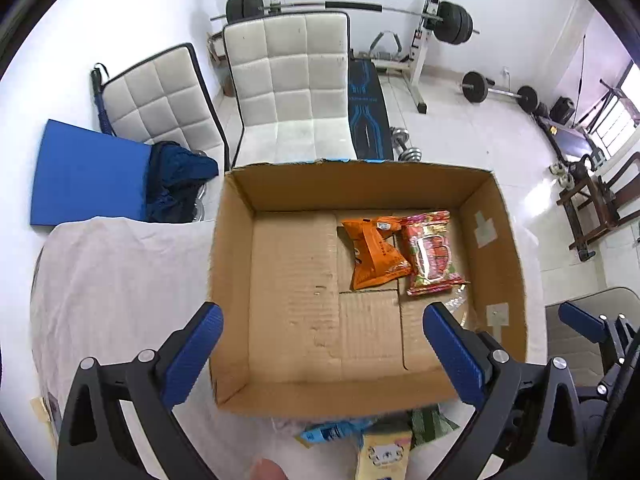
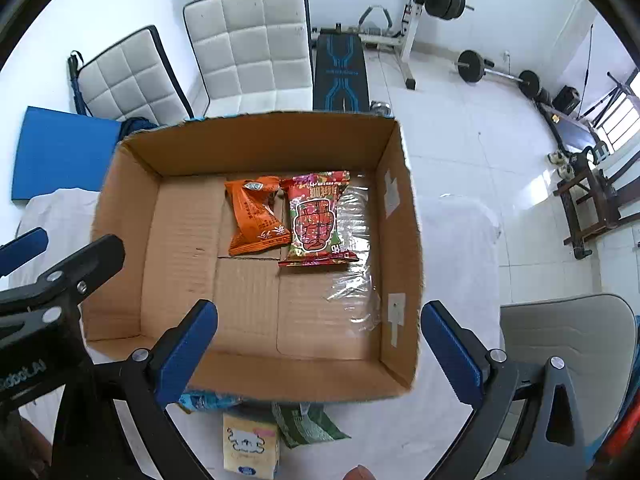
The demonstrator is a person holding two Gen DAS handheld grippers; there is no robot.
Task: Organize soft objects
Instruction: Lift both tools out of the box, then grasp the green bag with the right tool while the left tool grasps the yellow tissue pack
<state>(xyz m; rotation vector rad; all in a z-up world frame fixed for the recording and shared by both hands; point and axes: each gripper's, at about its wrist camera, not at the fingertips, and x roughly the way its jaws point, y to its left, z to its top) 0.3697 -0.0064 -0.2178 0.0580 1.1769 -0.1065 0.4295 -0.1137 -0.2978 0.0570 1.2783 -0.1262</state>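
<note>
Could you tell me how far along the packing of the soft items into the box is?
Done: orange packet and red packet lie in the box. In hand: nothing; left gripper and right gripper are open. Left: yellow pack, green packet and blue packet outside.

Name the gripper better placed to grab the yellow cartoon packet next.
Probably right. The yellow packet lies between the open right gripper's fingers in front of the cardboard box; for the left gripper it sits further right.

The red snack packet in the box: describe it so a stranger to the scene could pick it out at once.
Find the open cardboard box on the white-covered table. Two packets lie side by side on its floor toward the far wall. The red snack packet is the right one, floral-printed with a clear window; its neighbour, the orange packet, is plain orange.
</note>
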